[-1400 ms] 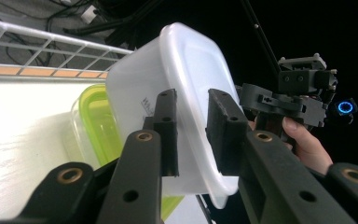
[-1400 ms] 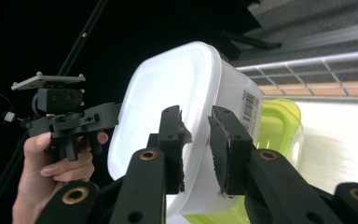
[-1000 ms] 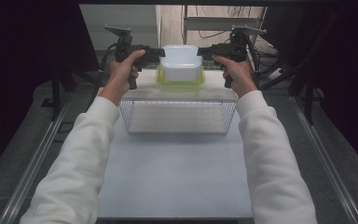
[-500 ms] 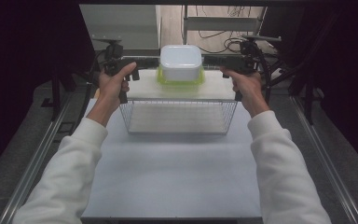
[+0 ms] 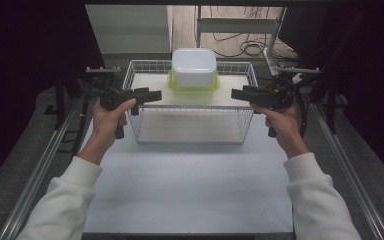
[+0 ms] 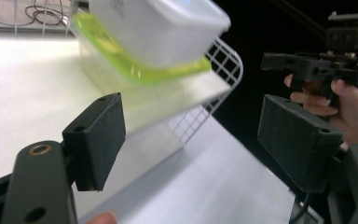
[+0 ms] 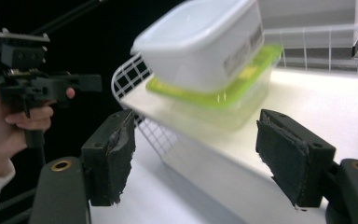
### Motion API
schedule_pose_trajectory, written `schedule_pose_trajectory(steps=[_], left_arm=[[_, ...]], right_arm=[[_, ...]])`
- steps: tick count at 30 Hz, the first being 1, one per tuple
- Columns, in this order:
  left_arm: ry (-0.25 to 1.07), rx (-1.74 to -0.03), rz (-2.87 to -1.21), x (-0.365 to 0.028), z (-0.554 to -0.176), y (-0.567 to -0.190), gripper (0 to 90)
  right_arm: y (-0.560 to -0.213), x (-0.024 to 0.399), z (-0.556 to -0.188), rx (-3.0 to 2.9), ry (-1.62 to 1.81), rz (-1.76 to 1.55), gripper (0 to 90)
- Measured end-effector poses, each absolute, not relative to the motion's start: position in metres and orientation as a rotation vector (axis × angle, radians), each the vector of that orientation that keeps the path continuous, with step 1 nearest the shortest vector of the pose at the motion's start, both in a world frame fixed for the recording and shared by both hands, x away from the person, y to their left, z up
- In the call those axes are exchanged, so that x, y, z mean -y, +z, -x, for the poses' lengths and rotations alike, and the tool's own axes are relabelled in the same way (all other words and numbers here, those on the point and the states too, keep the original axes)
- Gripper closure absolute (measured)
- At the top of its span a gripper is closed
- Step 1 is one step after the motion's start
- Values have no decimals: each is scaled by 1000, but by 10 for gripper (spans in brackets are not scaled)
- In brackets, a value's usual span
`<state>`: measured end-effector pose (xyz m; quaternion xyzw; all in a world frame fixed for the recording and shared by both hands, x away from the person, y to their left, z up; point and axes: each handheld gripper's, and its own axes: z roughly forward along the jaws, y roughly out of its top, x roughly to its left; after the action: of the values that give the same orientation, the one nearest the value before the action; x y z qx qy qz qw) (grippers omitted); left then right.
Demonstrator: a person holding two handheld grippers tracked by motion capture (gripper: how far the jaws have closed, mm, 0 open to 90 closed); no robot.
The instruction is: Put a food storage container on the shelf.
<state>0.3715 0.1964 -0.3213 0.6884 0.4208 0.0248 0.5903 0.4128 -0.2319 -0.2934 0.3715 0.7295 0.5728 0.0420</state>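
both the left gripper (image 5: 152, 94) and right gripper (image 5: 239, 93) have just been opening and pulled back empty, leaving the white container (image 5: 194, 67) stacked on the green-lidded container (image 5: 193, 86) at the wire basket's (image 5: 190, 132) far edge.

A label sits on the white container (image 7: 200, 42); its print is too blurred to read.

White tub (image 5: 194, 66) atop green-lidded container (image 5: 194, 85)

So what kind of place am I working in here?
Probably a lab-style recording bench, not a kitchen: a bare white table framed by metal rails, dark curtains around it, loose cables on the floor behind the wire basket.
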Motion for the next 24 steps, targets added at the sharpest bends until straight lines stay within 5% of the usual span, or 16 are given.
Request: schedule_pose_trajectory(steps=[24], left_arm=[[63, -1118, -1794, -212, -280, -458, 224]], right_arm=[[-421, 287, -333, -2378, 1509, -1197, 228]])
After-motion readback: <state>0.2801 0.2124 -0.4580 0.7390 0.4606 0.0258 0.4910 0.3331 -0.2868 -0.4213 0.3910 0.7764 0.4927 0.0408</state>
